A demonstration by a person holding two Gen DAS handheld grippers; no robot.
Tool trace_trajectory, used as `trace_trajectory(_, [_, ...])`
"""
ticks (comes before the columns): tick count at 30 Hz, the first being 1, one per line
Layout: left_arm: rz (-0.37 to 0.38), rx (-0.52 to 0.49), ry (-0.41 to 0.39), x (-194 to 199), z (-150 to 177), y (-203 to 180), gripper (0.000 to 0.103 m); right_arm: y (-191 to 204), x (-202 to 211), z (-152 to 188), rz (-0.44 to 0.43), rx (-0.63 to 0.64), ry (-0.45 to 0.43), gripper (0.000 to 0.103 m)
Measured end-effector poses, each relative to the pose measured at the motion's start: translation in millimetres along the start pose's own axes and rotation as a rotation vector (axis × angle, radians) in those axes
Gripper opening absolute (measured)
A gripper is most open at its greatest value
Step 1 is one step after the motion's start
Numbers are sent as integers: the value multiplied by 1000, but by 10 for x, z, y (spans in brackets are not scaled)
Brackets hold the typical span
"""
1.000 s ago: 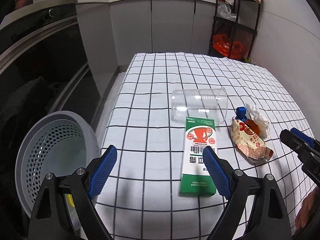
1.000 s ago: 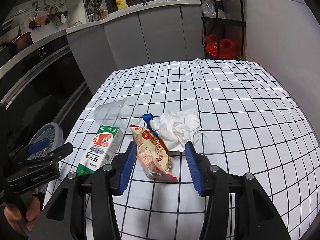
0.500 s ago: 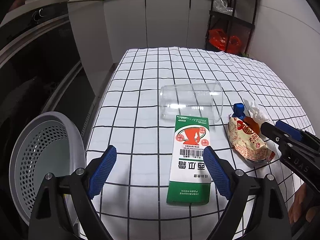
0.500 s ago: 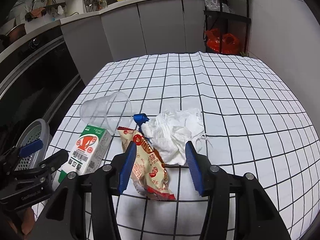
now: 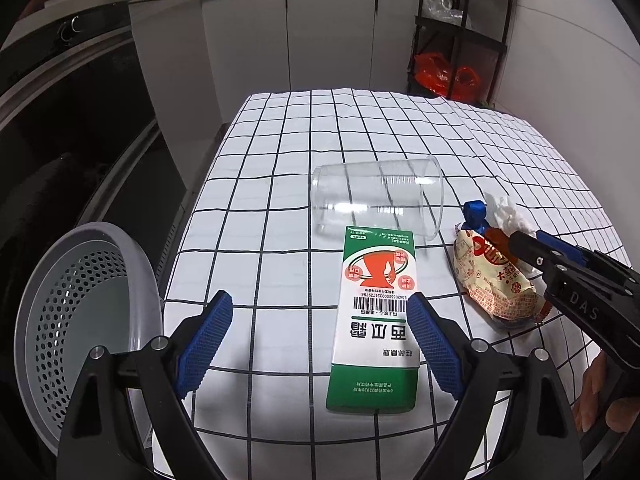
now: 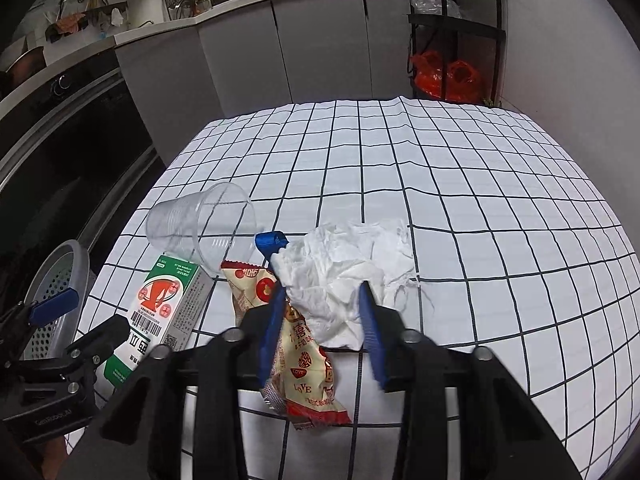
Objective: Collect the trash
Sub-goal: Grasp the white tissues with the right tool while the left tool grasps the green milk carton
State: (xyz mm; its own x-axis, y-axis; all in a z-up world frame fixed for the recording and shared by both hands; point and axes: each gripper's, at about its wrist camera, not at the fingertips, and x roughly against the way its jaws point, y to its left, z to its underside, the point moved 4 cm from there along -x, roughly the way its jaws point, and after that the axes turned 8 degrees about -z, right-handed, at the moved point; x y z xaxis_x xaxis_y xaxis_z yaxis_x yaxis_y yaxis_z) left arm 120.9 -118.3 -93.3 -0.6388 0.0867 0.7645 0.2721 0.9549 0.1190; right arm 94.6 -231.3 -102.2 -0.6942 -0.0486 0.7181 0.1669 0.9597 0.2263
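The right gripper (image 6: 322,320) sits low in the centre of its own view, its blue jaws having just been drawing together around the trash there. The crumpled white tissue (image 6: 352,264) fills the gap between them, and the red-and-cream snack wrapper (image 6: 300,344) lies under and against the left-hand jaw. Whether the pads truly press the tissue I can't quite make out — the paper bulges over both.

A blue cap (image 6: 270,242) pokes out at the tissue's upper left edge. Left of it a clear plastic cup (image 6: 200,226) lies on its side, its rim touching the green-and-white carton (image 6: 160,304) that lies flat below it.

In the left wrist view the left gripper (image 5: 318,340) hangs at the bottom of the frame with jaws spread wide, clamped on nothing — the right-hand pad overlaps the carton's edge in the picture, while the left one is over bare checked tablecloth (image 5: 360,128). The grey perforated basket (image 5: 86,320) stands at the lower left, just beside the table's edge.
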Motion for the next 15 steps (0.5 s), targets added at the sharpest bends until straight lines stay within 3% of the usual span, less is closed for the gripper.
trace_trajectory(4, [1,-1,0,1,3,-4,87,7,35,-1,-2,2,-7,6])
trace_trajectory(15, [19,5,-1,43,18,-22,91,7,436,-92,-15,-31,-114,5])
